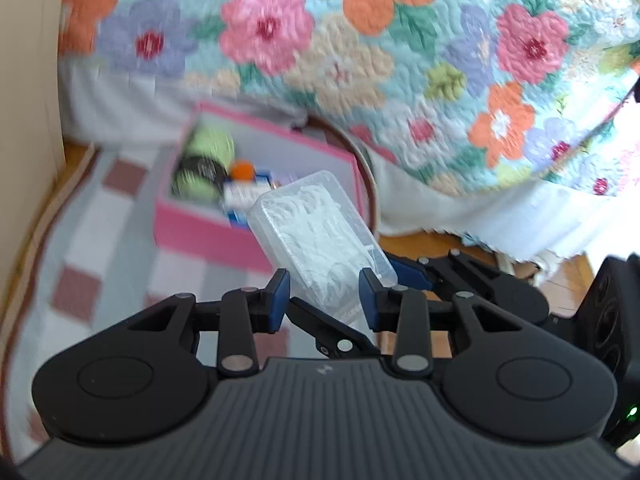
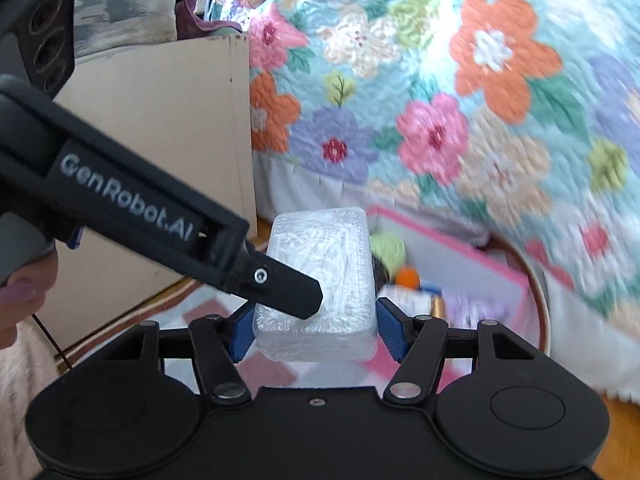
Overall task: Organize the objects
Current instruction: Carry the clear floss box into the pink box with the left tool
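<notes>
Your left gripper (image 1: 325,296): jaws slightly apart, clear plastic box (image 1: 320,232) between them, grip unclear | your right gripper (image 2: 316,330): jaws clamped on that box's sides, raised | pink bin (image 1: 200,228) beyond, on checkered rug (image 1: 80,240) beside floral quilt (image 1: 400,60).

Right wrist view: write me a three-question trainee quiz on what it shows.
1. Multiple choice: what colour are the walls of the open storage box on the rug? A) pink B) green C) black
2. True or false: the right gripper has its pads on opposite sides of the clear plastic box.
3. Fill in: the bedspread behind is patterned with large ____.

Key: 1 A; 2 true; 3 flowers.
</notes>
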A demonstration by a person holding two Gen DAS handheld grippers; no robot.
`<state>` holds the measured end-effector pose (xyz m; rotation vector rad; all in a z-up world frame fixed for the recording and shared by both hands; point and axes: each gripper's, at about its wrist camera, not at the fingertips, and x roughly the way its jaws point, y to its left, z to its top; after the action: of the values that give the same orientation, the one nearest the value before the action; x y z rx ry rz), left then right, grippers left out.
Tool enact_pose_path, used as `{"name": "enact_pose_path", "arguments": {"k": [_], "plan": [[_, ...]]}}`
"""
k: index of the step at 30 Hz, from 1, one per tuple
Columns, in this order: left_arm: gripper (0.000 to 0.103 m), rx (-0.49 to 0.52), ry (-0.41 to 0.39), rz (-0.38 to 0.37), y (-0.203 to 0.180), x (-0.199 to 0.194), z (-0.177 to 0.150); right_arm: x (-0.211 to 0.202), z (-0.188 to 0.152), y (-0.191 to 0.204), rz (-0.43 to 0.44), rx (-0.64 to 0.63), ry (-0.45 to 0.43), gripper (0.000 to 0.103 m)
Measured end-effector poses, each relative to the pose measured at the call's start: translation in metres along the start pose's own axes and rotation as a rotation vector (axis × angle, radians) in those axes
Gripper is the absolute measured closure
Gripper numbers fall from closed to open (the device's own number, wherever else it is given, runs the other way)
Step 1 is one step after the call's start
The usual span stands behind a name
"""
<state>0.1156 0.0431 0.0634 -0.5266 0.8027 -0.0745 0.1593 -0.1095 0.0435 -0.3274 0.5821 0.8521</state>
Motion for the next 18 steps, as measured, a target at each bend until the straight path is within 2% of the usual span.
{"name": "enact_pose_path", "arguments": {"k": [6, 8, 11, 14, 18], "plan": [[0.066, 0.002, -0.005, 0.048, 0.017, 0.030, 0.058, 0.048, 0.041, -0.030, 0.043, 0.038, 0.007, 0.036], [0.061, -0.002, 0.006, 0.071, 0.019, 0.050, 0.071, 0.067, 0.048, -0.047, 0.079, 0.078, 0.030, 0.036], [0.058, 0.052, 0.067, 0.103, 0.014, 0.084, 0.091, 0.093, 0.051, -0.080, 0.121, 0.217, 0.055, 0.036], [0.057, 0.048, 0.119, 0.119, 0.014, 0.114, 0.106, 0.113, 0.048, -0.095, 0.111, 0.229, 0.068, 0.036], [0.057, 0.021, 0.177, 0.133, 0.023, 0.150, 0.111, 0.142, 0.041, -0.124, 0.168, 0.328, 0.122, 0.036]]}}
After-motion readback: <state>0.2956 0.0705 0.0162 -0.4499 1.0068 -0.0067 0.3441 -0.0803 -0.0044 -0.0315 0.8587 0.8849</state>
